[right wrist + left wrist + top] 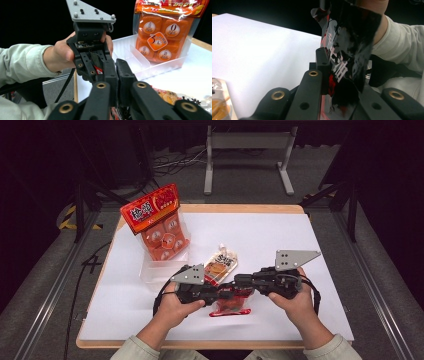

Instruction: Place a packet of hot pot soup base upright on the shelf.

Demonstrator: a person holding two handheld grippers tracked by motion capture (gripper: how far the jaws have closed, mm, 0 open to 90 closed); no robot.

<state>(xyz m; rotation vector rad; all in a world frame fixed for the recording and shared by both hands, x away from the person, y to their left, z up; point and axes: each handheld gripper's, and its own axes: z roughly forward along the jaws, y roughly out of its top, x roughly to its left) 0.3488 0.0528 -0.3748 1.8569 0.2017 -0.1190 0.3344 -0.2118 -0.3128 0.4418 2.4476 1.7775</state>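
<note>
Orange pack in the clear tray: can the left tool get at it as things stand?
Probably not yet. The left tool is shut on the red packet, which the right tool also grips. The way to the orange pack looks free otherwise.

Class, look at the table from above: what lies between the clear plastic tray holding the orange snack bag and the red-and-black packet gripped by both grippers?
In the high view, a small clear snack packet lies on the white table between them.

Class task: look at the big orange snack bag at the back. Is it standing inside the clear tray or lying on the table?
Standing inside: the orange snack bag rises upright from a compartment of the clear tray.
</note>
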